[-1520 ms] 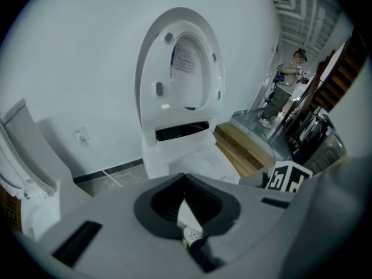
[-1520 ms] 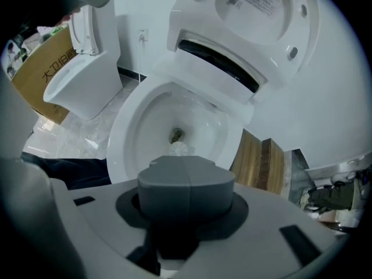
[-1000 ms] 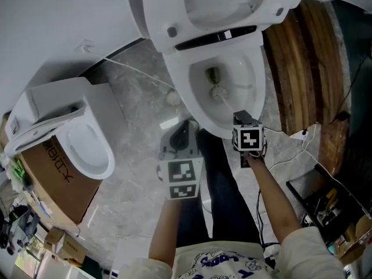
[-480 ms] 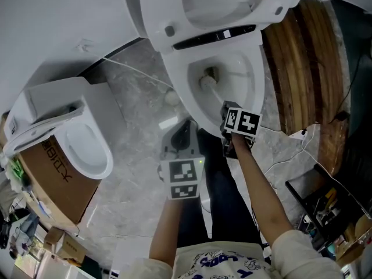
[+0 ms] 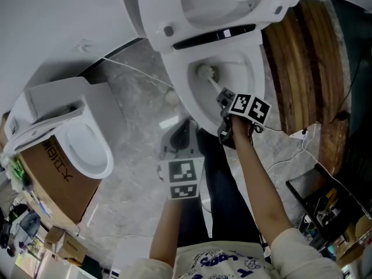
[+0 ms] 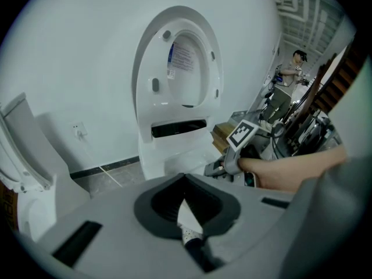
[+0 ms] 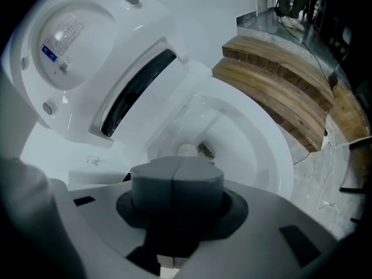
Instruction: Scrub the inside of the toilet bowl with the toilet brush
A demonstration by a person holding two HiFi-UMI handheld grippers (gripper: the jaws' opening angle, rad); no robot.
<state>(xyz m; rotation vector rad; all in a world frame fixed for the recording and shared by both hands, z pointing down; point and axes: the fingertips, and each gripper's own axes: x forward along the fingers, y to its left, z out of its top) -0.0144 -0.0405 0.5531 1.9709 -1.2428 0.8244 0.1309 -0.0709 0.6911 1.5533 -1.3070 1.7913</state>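
Observation:
The white toilet has its lid raised and its bowl open below me. My right gripper hangs over the bowl's near rim, shut on the handle of the toilet brush. The white brush head rests low in the bowl, on the left next to the drain. In the right gripper view the pads meet over the handle at my right gripper, with the brush head and the stained drain just beyond. My left gripper is shut and held over the floor, short of the bowl.
A second white toilet rests on a cardboard box at the left. Wooden slats border the toilet's right side, with cables and gear on the floor. A person stands far off.
My right gripper has swung up and left over the bowl's rim. The brush head has slid from below the drain to the left side of the bowl. My left gripper has stayed put.

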